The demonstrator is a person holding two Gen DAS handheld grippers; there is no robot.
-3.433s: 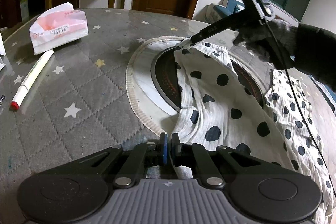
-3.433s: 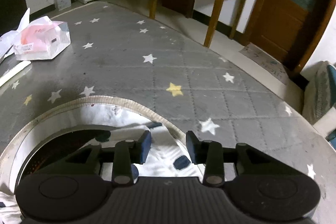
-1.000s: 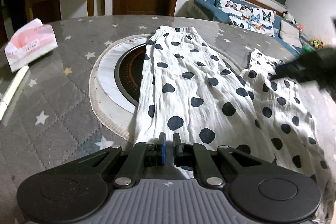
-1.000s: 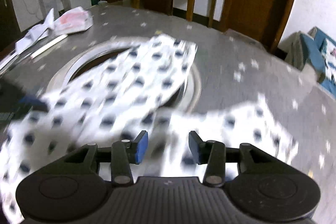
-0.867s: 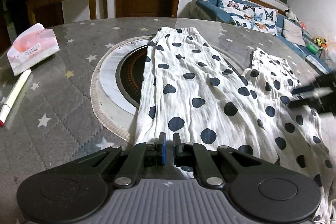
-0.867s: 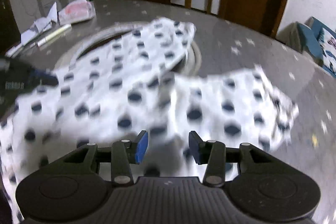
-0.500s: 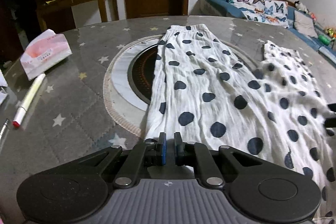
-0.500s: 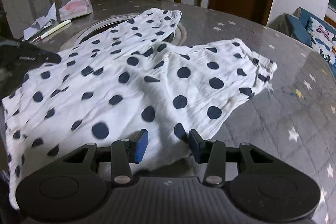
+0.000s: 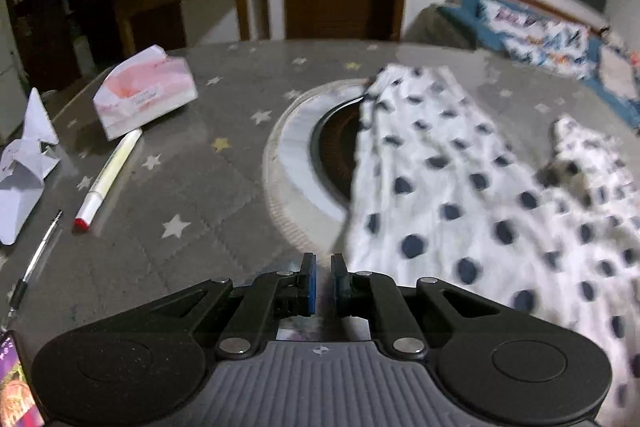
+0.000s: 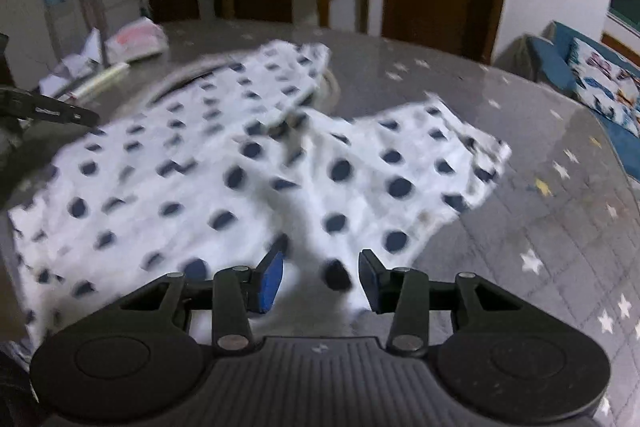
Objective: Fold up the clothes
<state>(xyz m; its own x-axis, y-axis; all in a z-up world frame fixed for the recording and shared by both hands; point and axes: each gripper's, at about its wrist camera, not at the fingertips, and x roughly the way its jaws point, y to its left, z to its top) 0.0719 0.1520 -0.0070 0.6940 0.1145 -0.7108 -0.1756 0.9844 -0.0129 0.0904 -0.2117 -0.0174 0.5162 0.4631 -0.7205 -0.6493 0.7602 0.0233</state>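
White trousers with dark polka dots [image 9: 440, 187] lie spread over the grey star-patterned table [image 9: 192, 195], with two legs fanning away from me. In the left wrist view my left gripper [image 9: 322, 279] is shut with nothing seen between its pads. The cloth's near corner lies just right of its fingertips. In the right wrist view the same trousers [image 10: 240, 167] fill the middle. My right gripper [image 10: 320, 275] hovers open over their near edge, holding nothing. The picture is blurred.
A round hob [image 9: 332, 147] set in the table is half covered by the trousers. At the left are a tissue pack [image 9: 144, 99], a marker [image 9: 108, 175], folded paper [image 9: 28, 155] and a pen [image 9: 36, 259]. A sofa [image 9: 540, 27] stands beyond the table's far right.
My right gripper came back from the far waistband to the trousers' near edge, still open. My left view has swung left, so the cloth now sits right of the fingers.
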